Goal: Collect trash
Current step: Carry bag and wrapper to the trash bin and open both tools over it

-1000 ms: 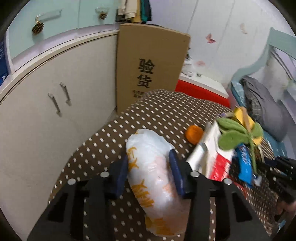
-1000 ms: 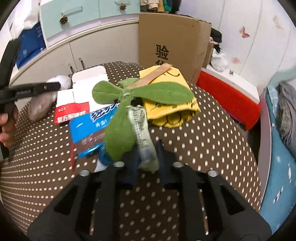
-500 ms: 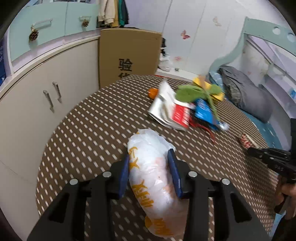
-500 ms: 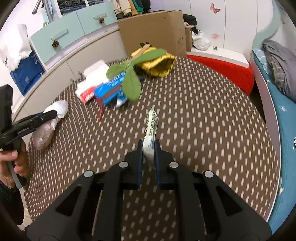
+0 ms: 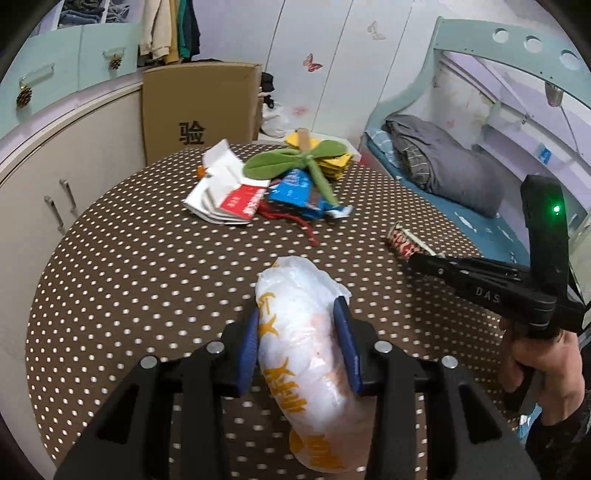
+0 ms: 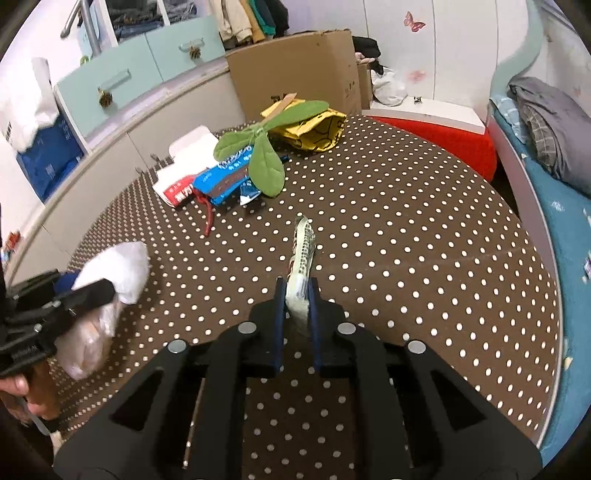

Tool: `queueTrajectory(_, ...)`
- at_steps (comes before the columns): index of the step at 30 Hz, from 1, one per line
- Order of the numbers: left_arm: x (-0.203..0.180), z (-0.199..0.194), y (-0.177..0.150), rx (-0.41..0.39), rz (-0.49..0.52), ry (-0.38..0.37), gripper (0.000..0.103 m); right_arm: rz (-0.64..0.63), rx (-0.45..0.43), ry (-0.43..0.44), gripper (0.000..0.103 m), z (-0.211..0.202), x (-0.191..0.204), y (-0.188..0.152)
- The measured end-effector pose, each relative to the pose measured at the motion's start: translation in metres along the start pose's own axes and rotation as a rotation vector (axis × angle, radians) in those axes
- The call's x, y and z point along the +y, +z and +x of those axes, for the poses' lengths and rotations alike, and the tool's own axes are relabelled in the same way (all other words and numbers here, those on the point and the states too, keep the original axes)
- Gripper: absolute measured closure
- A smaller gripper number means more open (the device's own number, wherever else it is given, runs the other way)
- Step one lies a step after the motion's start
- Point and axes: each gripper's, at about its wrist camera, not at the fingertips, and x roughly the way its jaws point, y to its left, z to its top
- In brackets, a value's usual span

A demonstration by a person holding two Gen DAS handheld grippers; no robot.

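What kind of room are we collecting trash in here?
Most likely a bedroom, perhaps a child's: a bed with a rumpled grey blanket, hanging clothes above pale cabinets, and butterfly stickers on the wall behind the polka-dot table.

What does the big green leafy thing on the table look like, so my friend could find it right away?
Start at the round brown table with white dots. Near its far edge, in front of the cardboard box, lies a pile of packets. The green felt leaf toy lies on top, over the blue wrapper and beside the yellow bag; nothing else there is green or leaf-shaped.
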Motion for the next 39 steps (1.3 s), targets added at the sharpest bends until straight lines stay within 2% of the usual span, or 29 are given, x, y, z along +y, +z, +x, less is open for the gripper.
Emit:
queueTrajectory(9, -0.041, 0.002, 0.007, -0.023, 0.033, -0.065, 0.066, 0.115, -0.117, 0.076, 0.091, -0.055, -0.033, -0.013)
queueTrajectory(14, -0.076, 0.001, 0.016, -0.046, 0.079, -0.110, 0.066, 0.143, -0.211, 0.033, 0.091, -0.107, -0.055, -0.021)
queueTrajectory(18, -0.110, -0.002, 0.022, -0.066, 0.131, -0.150, 0.066, 0.185, -0.286, -0.044, 0.091, -0.153, -0.083, -0.033)
queueTrajectory(22, -0.153, -0.002, 0.024, -0.078, 0.193, -0.204, 0.066, 0.261, -0.324, -0.133, 0.091, -0.185, -0.120, -0.056)
queueTrajectory(27, -0.203, 0.003, 0.020, -0.072, 0.262, -0.267, 0.066, 0.383, -0.286, -0.247, 0.091, -0.196, -0.173, -0.099)
queueTrajectory(29, -0.224, 0.006, 0.017, -0.064, 0.284, -0.288, 0.066, 0.429, -0.265, -0.257, 0.091, -0.192, -0.192, -0.117)
queueTrajectory(34, -0.265, 0.016, 0.007, -0.030, 0.339, -0.327, 0.066, 0.538, -0.162, -0.290, 0.091, -0.157, -0.235, -0.161)
queueTrajectory(36, -0.279, 0.021, 0.002, -0.016, 0.361, -0.334, 0.066, 0.580, -0.093, -0.300, 0.091, -0.134, -0.253, -0.179)
queueTrajectory(37, -0.287, 0.026, -0.001, -0.001, 0.371, -0.341, 0.066, 0.599, -0.065, -0.303, 0.087, -0.124, -0.260, -0.187)
queueTrajectory(38, -0.293, 0.031, -0.004, 0.013, 0.379, -0.346, 0.066, 0.625, -0.046, -0.303, 0.079, -0.116, -0.268, -0.196)
queueTrajectory(39, -0.301, 0.038, -0.008, 0.033, 0.390, -0.349, 0.066, 0.669, -0.037, -0.294, 0.049, -0.108, -0.277, -0.208)
